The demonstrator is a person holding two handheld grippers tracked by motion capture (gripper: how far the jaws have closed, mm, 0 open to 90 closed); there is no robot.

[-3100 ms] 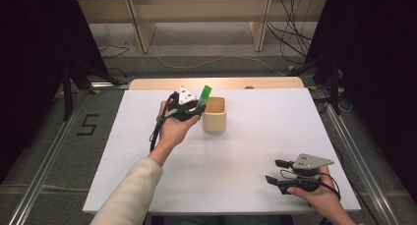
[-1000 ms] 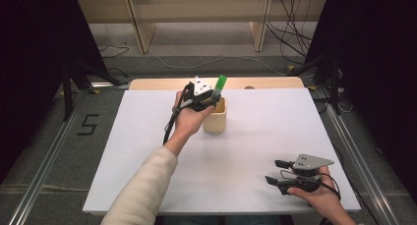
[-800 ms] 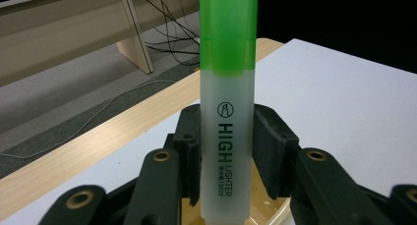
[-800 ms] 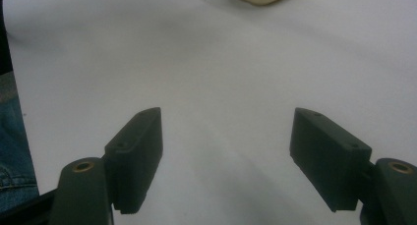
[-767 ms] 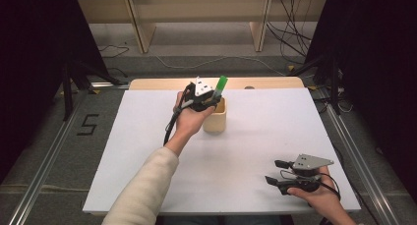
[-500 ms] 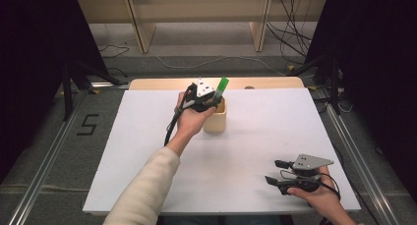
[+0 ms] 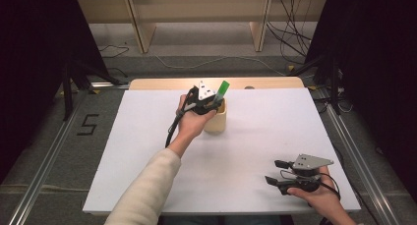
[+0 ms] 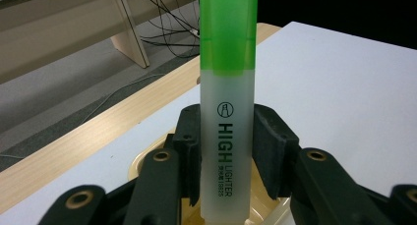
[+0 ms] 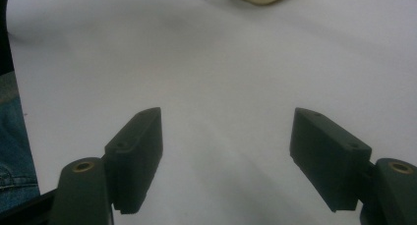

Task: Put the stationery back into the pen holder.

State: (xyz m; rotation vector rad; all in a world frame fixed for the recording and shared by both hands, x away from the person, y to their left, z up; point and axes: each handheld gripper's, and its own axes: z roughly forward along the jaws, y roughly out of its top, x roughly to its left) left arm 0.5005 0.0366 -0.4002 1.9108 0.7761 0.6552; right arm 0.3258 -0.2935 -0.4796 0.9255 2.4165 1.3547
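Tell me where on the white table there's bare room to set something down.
Most of the white table is bare: the left stretch beside the forearm, and the wide patch between the beige cup and the right gripper. It is crowded only at the cup, where the left gripper holds a green highlighter.

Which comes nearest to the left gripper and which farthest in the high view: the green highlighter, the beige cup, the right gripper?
1. Green highlighter: clamped between the jaws of the left gripper, standing upright.
2. Beige cup: right under that gripper, toward the far middle of the white table.
3. Right gripper: farthest, open, resting at the table's near right corner.
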